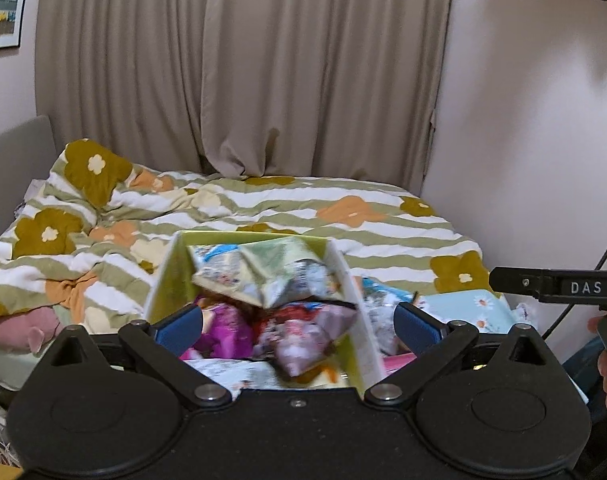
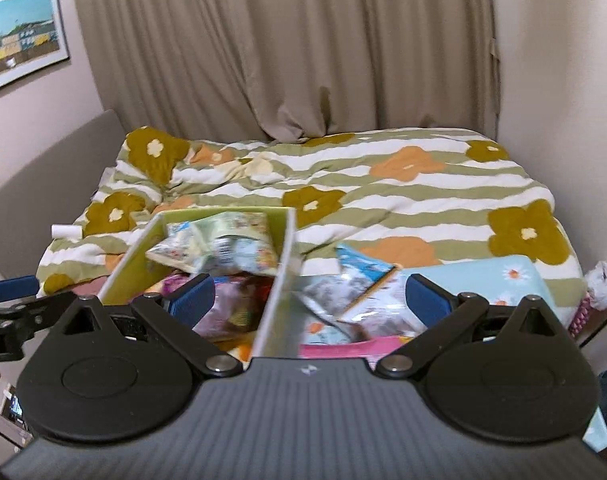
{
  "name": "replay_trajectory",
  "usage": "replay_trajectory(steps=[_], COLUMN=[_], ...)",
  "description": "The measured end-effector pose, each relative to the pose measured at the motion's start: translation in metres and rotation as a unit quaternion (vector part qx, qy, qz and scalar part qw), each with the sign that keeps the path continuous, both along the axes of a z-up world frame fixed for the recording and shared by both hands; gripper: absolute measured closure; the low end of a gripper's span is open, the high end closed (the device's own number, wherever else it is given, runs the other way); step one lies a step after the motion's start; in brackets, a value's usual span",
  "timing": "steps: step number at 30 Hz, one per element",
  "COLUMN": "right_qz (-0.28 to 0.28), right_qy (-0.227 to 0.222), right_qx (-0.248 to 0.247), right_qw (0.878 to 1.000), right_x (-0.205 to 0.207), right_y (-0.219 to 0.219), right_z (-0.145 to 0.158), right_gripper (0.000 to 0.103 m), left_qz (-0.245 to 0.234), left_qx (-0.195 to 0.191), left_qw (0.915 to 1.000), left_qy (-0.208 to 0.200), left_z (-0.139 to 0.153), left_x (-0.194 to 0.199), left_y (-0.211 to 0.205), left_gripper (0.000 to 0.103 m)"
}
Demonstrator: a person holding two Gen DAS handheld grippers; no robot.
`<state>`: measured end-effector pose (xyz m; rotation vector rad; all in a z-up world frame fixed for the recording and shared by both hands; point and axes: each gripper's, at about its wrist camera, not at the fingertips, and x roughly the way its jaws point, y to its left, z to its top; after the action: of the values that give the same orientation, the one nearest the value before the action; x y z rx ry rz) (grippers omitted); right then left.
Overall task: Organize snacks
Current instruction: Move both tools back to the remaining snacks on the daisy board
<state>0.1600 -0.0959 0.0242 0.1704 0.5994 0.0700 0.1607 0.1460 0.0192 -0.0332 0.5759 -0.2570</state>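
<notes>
A green-lined box (image 1: 171,268) stands on the bed, filled with several snack packets (image 1: 263,276). It also shows in the right wrist view (image 2: 281,280). My left gripper (image 1: 299,324) is open and empty, its blue pads above the box's near end. My right gripper (image 2: 309,300) is open and empty, astride the box's right wall. To the right of the box, loose silver and blue snack packets (image 2: 355,284) lie on the bed beside a pale blue floral box (image 2: 499,276); the packets also show in the left wrist view (image 1: 377,300).
A striped floral duvet (image 2: 383,184) covers the bed. Beige curtains (image 1: 243,72) hang behind it, with walls on both sides. A pink plush (image 1: 19,330) lies at the left. The right gripper's arm (image 1: 559,286) reaches in at the right edge.
</notes>
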Motion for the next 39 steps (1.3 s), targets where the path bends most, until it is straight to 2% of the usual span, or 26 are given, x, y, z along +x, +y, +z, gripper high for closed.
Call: replay_trajectory(steps=[6,10,17,22,27,32,39], right_qz=[-0.002,0.012,0.037,0.054,0.069,0.078,0.109], right_qy=[0.008,0.021,0.084,0.124,0.153,0.175,0.175], right_qx=[-0.001,-0.008,0.04,0.061,0.082,0.116,0.105], right_qw=[1.0,1.0,0.995,0.989,0.982,0.975,0.973], right_x=[0.002,0.007,0.032,0.052,0.074,0.09,0.107], right_y=[-0.06,-0.093,-0.147,-0.169,-0.178,-0.185,-0.177], right_z=[-0.008,-0.021,-0.065,-0.096,-0.132,-0.164,-0.184], right_gripper=[0.0,0.0,0.0,0.0,0.0,0.0,0.0], left_qz=[-0.003,-0.01,-0.009,0.004,0.029,0.053,0.064], left_qx=[-0.01,0.006,0.022,0.04,0.07,0.074,0.092], left_qw=[0.9999,0.9996,0.9969,0.9939,0.9917,0.9882,0.9831], left_qy=[0.01,0.026,0.074,0.103,0.104,0.123,0.145], left_z=[-0.008,-0.023,-0.064,-0.095,-0.127,-0.153,-0.177], left_x=[0.002,0.004,0.007,0.016,0.029,0.042,0.057], left_y=[-0.06,-0.106,-0.168,-0.202,-0.223,-0.228,-0.23], left_gripper=[0.0,0.0,0.0,0.0,0.0,0.0,0.0])
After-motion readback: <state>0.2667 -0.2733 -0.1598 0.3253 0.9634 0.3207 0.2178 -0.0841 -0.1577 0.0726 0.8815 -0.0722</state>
